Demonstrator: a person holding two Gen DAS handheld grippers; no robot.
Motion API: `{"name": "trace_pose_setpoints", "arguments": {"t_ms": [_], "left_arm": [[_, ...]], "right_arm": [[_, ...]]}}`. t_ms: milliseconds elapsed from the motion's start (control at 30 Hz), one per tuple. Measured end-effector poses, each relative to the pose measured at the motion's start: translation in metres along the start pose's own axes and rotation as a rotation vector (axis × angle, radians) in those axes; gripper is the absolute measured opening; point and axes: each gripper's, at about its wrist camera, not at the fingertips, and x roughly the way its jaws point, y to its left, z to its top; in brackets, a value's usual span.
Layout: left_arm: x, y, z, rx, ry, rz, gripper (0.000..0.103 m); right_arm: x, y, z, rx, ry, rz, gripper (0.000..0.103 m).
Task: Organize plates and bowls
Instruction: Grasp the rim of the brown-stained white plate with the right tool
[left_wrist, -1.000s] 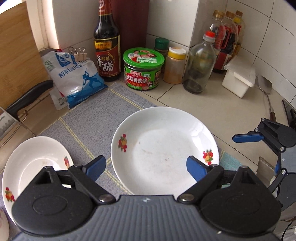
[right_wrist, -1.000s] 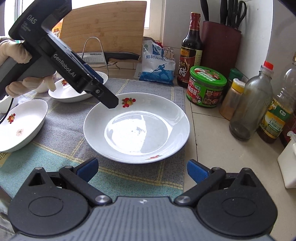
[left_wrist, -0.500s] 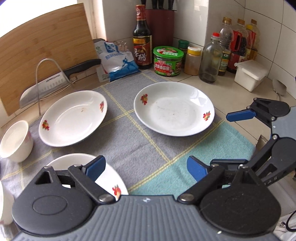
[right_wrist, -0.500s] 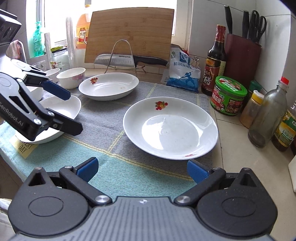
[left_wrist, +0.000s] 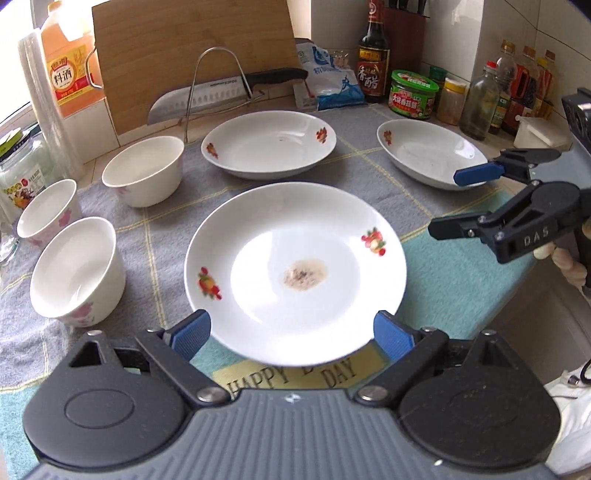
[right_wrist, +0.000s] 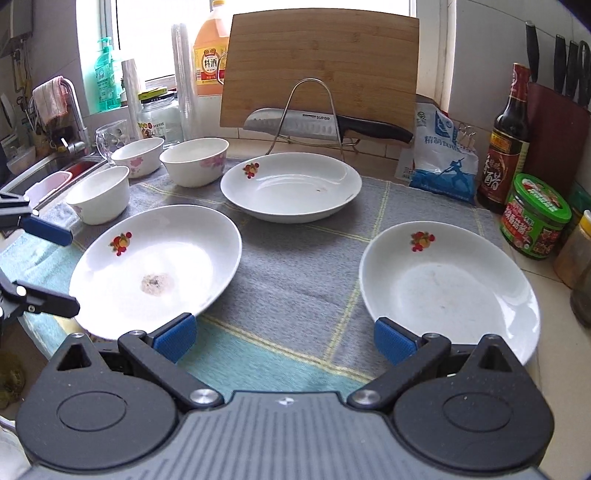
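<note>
Grey-teal mat (right_wrist: 295, 266) on tiled counter (left_wrist: 369, 107), probably kitchen; 3 plates (left_wrist: 295, 273).

Pulled left gripper (left_wrist: 291, 334) back from right-hand plate (left_wrist: 430, 153), swung it left over stained plate (left_wrist: 295, 273). Backed right gripper (right_wrist: 284, 341) off too; three bowls (right_wrist: 194, 160) came into view.

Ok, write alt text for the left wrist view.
A white plate with a brownish smudge lies on a grey cloth between the left gripper's open jaws. Two more plates lie beyond, three white bowls on the left, the right gripper at the right edge.
</note>
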Motion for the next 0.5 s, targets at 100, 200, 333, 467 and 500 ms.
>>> {"name": "trace_pose_setpoints", "arguments": {"t_ms": [100,200,333,467,500], "left_arm": [[0.004,0.02,-0.011,0.037,0.021,-0.035,0.095],[0.014,0.033,-0.019,0.095,0.034,-0.097,0.095],[0.028,0.041,-0.026,0.144,0.033,-0.15,0.095],[0.034,0.038,-0.03,0.188,0.015,-0.169,0.095],[0.035,0.037,-0.031,0.195,0.009,-0.169,0.095]], "right_arm": [[0.01,0.018,0.005,0.029,0.015,-0.006,0.103],[0.014,0.028,0.006,0.051,0.024,-0.019,0.103],[0.024,0.047,0.008,0.087,0.05,-0.027,0.103],[0.03,0.055,0.009,0.067,0.073,-0.001,0.103],[0.033,0.056,0.011,0.057,0.079,0.011,0.103]]}}
